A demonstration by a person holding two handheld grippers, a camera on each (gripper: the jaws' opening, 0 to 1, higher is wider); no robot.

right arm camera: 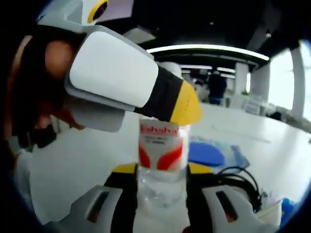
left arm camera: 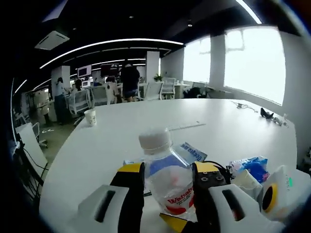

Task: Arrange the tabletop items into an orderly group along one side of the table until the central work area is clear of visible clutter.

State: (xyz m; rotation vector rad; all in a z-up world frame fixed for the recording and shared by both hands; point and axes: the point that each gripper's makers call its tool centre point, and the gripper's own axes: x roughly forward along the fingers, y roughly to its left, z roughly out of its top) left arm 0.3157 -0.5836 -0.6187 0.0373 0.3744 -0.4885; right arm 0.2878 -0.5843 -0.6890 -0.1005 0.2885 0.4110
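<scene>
Big white office table [left arm camera: 146, 121], clutter near us.
Both grippers [left arm camera: 167, 182] [right arm camera: 158, 187] clamp the water bottle [left arm camera: 165, 174]; we should release one, then slide it sideways.

Our left gripper [left arm camera: 167, 182] has two black fingers [left arm camera: 132, 194] capped with yellow tips, each backed by a rounded white shell with a dark slot in it. Small screws dot the inner face of one finger near its yellow tip. Our right gripper [right arm camera: 158, 187] is built the same: black fingers [right arm camera: 127, 194], yellow tips, white-grey shells with dark slots. In the right gripper view the left gripper's white shell, black finger and yellow tip show large.
</scene>
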